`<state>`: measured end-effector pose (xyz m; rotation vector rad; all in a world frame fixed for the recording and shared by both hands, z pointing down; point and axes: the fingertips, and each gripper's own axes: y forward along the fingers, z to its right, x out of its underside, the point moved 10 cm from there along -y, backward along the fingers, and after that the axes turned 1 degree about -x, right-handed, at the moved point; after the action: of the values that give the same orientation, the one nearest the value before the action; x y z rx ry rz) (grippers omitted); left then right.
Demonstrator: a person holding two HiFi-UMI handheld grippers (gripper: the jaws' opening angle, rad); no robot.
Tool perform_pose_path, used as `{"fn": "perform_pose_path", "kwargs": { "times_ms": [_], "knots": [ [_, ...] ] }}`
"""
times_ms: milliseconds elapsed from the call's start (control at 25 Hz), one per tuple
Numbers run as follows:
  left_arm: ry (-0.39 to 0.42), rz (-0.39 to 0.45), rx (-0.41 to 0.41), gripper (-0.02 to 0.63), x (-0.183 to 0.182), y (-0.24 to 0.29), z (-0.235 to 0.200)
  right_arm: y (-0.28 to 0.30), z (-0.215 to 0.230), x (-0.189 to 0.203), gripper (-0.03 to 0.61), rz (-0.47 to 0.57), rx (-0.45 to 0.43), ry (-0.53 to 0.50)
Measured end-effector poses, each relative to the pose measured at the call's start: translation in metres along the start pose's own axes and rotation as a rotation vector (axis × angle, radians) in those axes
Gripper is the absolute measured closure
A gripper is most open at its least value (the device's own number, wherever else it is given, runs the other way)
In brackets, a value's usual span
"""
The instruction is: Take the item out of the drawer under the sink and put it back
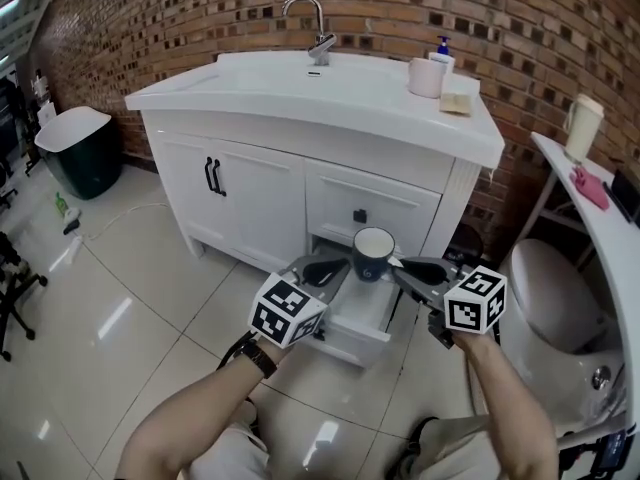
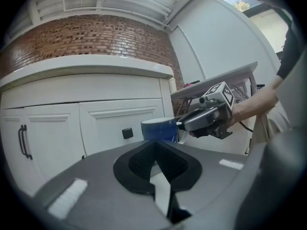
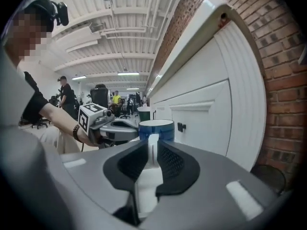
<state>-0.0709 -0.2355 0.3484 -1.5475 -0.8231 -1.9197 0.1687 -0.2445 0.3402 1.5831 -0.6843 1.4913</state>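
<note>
A dark blue mug [image 1: 373, 255] with a white inside hangs upright above the open bottom drawer [image 1: 360, 320] of the white sink cabinet. My right gripper [image 1: 398, 266] comes in from the right and is shut on the mug's white handle [image 3: 153, 145], which stands between its pads. From the left, my left gripper [image 1: 336, 268] points at the mug with its tips together right beside the mug's wall and nothing between them. In the left gripper view the mug [image 2: 160, 129] shows just past my left gripper [image 2: 154, 143].
Above the open drawer is a shut drawer with a black knob [image 1: 360, 215]; double doors [image 1: 215, 178] are to its left. The countertop [image 1: 300, 98] carries a faucet [image 1: 318, 30], a cup [image 1: 427, 76] and a soap bottle [image 1: 442, 50]. A toilet [image 1: 550, 288] stands right, a bin [image 1: 80, 148] far left.
</note>
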Motion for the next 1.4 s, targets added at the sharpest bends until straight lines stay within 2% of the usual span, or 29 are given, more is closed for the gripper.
{"fn": "perform_pose_path", "kwargs": {
  "times_ms": [240, 440, 800, 920, 1120, 1240, 1400],
  "knots": [
    [-0.048, -0.029, -0.037, 0.597, 0.005, -0.001, -0.011, -0.014, 0.004, -0.012, 0.517, 0.06, 0.028, 0.011],
    [-0.083, 0.011, -0.055, 0.595, 0.004, -0.005, -0.014, -0.02, 0.005, -0.012, 0.517, 0.052, 0.043, 0.009],
    [-0.047, 0.015, -0.033, 0.595, 0.002, -0.004, -0.01, -0.018, 0.007, -0.006, 0.517, 0.034, 0.043, 0.013],
    [-0.044, 0.005, -0.031, 0.595, 0.003, -0.004, -0.011, -0.005, 0.01, 0.004, 0.517, -0.037, 0.049, 0.038],
    [-0.057, -0.01, -0.038, 0.595, 0.008, -0.005, -0.011, 0.038, 0.022, 0.042, 0.517, -0.242, 0.044, 0.033],
    [-0.062, 0.006, -0.045, 0.595, 0.006, -0.007, -0.011, 0.059, 0.029, 0.059, 0.517, -0.303, 0.037, 0.041],
    [0.008, 0.049, -0.11, 0.597, -0.005, -0.015, -0.011, 0.086, 0.032, 0.077, 0.517, -0.375, 0.026, 0.082]
  ]
}}
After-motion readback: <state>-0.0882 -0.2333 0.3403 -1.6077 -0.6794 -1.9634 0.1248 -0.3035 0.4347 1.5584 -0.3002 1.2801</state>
